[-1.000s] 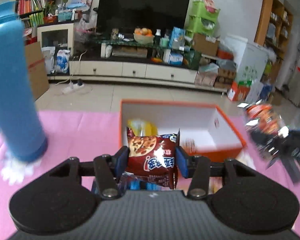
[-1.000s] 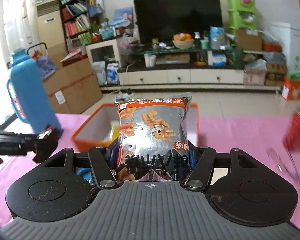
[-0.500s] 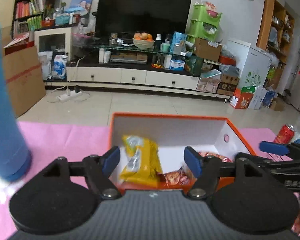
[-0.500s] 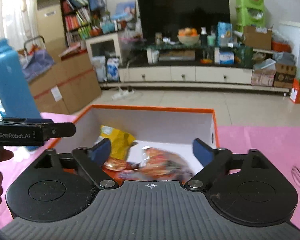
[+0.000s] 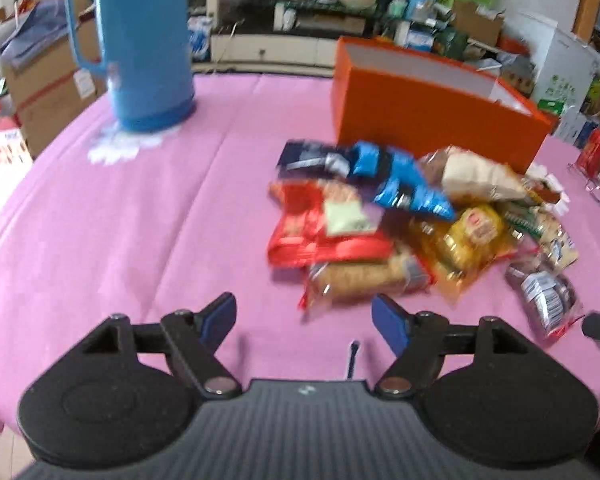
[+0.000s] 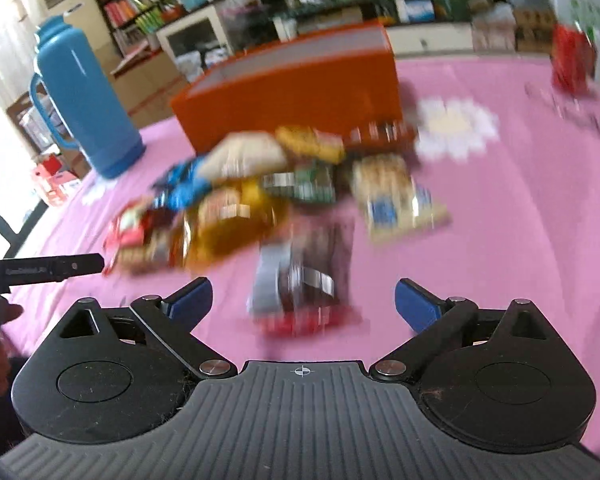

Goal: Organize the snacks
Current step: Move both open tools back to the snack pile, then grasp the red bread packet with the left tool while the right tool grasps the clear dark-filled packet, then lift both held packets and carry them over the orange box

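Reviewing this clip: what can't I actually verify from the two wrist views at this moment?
- Contents of the orange box: both views see only its outer walls and rim; the near wall hides the inside.
- Snack labels: motion blur smears the pile in the right view; print is unreadable in the left view too.
- Right tool: in the left view only its tip shows at the right edge.
- Red can: blurred, brand unreadable.
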Tool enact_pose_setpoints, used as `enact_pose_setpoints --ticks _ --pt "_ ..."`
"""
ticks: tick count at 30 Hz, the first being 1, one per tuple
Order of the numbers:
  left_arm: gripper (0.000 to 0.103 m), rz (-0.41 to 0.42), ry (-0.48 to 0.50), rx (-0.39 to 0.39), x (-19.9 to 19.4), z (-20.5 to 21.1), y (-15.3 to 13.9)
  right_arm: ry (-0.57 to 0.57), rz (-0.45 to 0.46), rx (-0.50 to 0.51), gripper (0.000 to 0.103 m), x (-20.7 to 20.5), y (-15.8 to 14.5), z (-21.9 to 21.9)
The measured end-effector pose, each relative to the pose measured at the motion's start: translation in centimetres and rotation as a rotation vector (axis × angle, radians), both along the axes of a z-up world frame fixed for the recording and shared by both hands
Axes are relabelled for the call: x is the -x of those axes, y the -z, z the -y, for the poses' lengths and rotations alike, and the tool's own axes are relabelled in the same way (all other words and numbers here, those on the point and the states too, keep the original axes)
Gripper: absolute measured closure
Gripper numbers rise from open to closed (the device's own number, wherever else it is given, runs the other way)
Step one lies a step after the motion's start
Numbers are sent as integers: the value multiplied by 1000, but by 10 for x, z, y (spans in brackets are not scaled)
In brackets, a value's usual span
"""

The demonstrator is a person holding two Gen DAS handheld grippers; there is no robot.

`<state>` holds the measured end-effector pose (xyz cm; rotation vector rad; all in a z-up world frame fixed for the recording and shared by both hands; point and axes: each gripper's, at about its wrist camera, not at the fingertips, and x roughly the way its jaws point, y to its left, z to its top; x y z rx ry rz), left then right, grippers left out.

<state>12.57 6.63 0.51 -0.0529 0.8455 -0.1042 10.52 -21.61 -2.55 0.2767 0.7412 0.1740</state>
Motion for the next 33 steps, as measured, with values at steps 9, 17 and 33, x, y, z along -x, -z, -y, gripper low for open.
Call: enact_pose_setpoints --ticks 9,17,33 --pt "7 30 2 -16 -77 18 -2 -44 17 91 4 -33 2 -15" --pt "29 -32 62 -74 -100 33 28 -99 -19 207 18 -61 25 -42" --pt "34 -38 -20 -51 -24 -3 20 -41 -40 247 37 5 22 -20"
